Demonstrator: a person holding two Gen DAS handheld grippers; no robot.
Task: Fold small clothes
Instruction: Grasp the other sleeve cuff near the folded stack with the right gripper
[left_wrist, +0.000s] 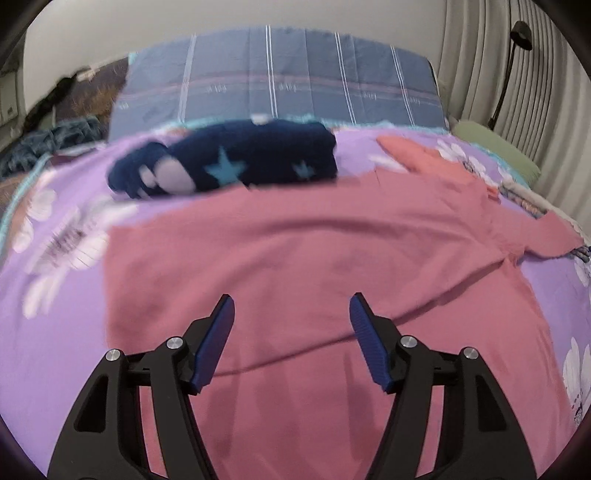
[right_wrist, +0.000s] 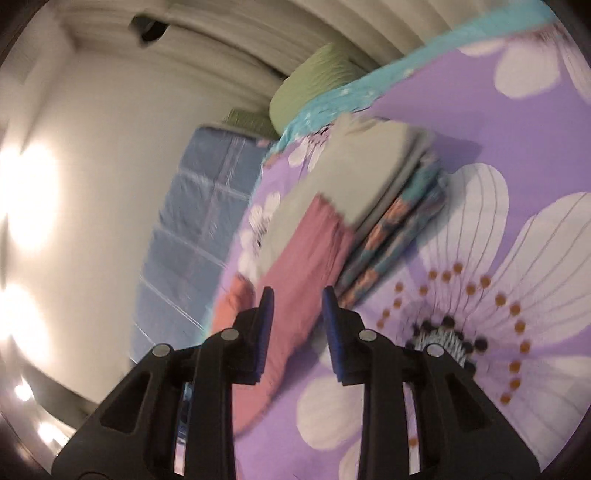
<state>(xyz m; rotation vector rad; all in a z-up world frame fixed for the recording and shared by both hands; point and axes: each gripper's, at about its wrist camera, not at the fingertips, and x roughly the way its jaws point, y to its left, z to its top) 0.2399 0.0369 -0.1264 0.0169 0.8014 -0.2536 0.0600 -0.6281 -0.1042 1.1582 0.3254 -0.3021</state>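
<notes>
A pink garment (left_wrist: 295, 258) lies spread flat on the purple flowered bedspread (left_wrist: 66, 206). My left gripper (left_wrist: 291, 297) hovers over its near part, open, with nothing between the blue pads. Behind it lies a bunched navy garment with blue stars (left_wrist: 240, 162). The right wrist view is tilted and blurred. There, my right gripper (right_wrist: 298, 291) is open just above a strip of the pink garment (right_wrist: 306, 251), and its pads do not press on the cloth. A folded stack with a grey piece on top (right_wrist: 369, 177) sits just beyond.
A blue striped pillow (left_wrist: 277, 74) leans on the wall at the head of the bed. A green cushion (left_wrist: 495, 147) lies by the curtain on the right, under a black lamp (left_wrist: 517, 37). Dark clothes (left_wrist: 44, 144) pile up at the far left.
</notes>
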